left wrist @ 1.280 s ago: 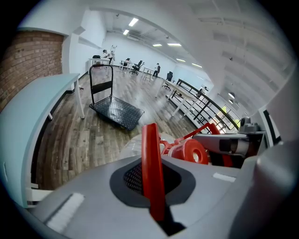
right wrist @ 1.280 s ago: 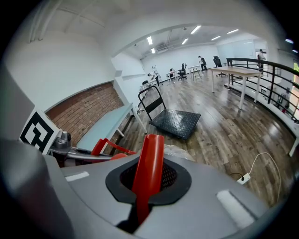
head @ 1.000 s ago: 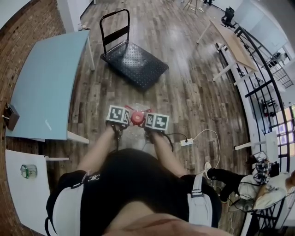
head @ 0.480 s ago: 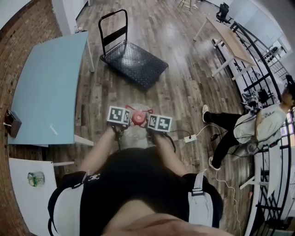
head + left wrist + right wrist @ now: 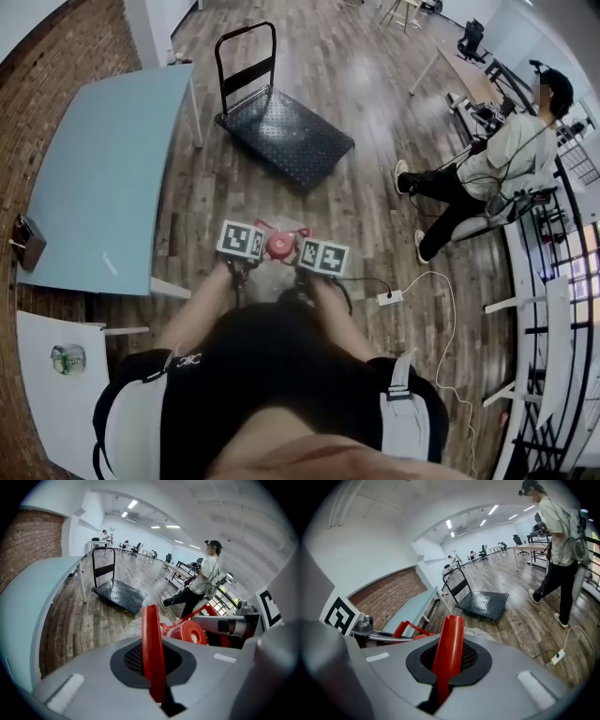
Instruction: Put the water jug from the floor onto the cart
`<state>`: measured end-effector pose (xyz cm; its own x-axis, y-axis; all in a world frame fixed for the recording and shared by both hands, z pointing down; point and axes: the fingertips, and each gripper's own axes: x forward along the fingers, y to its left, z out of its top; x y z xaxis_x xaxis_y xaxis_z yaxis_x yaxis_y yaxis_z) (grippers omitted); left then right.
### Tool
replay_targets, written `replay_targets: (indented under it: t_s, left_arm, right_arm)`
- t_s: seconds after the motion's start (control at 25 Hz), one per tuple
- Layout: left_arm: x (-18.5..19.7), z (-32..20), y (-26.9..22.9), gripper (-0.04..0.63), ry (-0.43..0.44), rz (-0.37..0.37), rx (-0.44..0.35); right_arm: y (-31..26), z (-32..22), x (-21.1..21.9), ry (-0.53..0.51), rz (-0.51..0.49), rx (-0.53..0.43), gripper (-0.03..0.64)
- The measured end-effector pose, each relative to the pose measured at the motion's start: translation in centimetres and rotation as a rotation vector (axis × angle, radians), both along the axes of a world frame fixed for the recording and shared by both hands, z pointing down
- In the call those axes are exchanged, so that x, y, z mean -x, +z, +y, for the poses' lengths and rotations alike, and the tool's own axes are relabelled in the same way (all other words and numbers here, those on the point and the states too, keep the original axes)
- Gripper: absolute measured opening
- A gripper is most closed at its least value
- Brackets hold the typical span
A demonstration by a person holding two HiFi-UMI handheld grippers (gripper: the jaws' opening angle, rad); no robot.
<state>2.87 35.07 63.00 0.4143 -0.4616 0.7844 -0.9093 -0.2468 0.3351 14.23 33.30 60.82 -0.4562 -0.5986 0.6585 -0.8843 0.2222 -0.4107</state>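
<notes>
The head camera looks steeply down from above, over the wearer's own torso (image 5: 272, 375). The left claw (image 5: 255, 247) and the right claw (image 5: 302, 253) are near it, at the centre, and the cart (image 5: 286, 141) lies farther off at 12 o'clock. Each claw camera sits just behind its own jaws, very near them, and faces forward low over the floor (image 5: 375, 216). All three views share the cart and the bystander (image 5: 487, 155), who is at about 2 o'clock in each.
</notes>
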Motion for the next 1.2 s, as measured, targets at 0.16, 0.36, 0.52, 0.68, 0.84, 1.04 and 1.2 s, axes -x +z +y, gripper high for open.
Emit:
replay_targets:
  t_s: [0.16, 0.36, 0.52, 0.68, 0.84, 1.04, 1.2]
  left_arm:
    - [0.5, -2.6, 0.5, 0.002, -0.027, -0.002, 0.015]
    - [0.1, -7.0, 0.5, 0.002, -0.044, 0.0, 0.023]
    - [-0.8, -11.0, 0.1, 0.002, -0.053, -0.012, 0.015]
    - [-2.4, -15.0, -0.6, 0.002, -0.068, -0.015, 0.011]
    - [-4.3, -18.6, -1.0, 0.005, -0.08, -0.018, -0.002]
    - [-6.3, -23.0, -1.3, 0.005, -0.1, -0.017, -0.004]
    - [-8.1, -25.6, -1.4, 0.005, -0.104, -0.013, -0.019]
  right_arm:
    - [0.6, -3.0, 0.6, -0.034, -0.011, 0.018, 0.015]
    - [0.8, -7.7, 0.1, -0.065, -0.024, 0.026, 0.015]
    - [0.4, -11.8, -0.7, -0.084, -0.034, 0.021, 0.014]
    - [-0.3, -16.0, -2.2, -0.111, -0.037, 0.012, 0.014]
    - [-0.7, -19.9, -4.0, -0.135, -0.058, 0.007, 0.015]
    - [-1.0, -24.3, -6.0, -0.16, -0.066, 0.003, 0.015]
    - [-1.1, -27.1, -8.0, -0.154, -0.084, -0.006, 0.014]
